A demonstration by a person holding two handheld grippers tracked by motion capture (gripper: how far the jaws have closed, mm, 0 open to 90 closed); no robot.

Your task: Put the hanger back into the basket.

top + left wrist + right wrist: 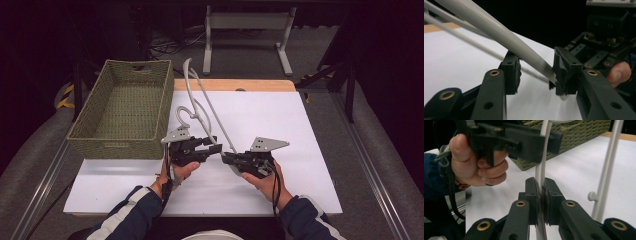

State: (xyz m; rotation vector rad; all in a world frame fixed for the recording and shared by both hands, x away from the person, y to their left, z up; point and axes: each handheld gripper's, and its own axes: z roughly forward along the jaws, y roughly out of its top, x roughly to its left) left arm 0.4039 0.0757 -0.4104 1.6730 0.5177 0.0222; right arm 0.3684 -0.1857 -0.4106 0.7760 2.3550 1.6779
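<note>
A white board on the table is seen with its right half bare, while a woven green basket is set along its left edge. A grey plastic clothes hanger is held tilted above the board's middle, just beside the basket. One end of it is clamped between the closed jaws of the right gripper; the left gripper is spread wide around the bar, one pad touching it
</note>
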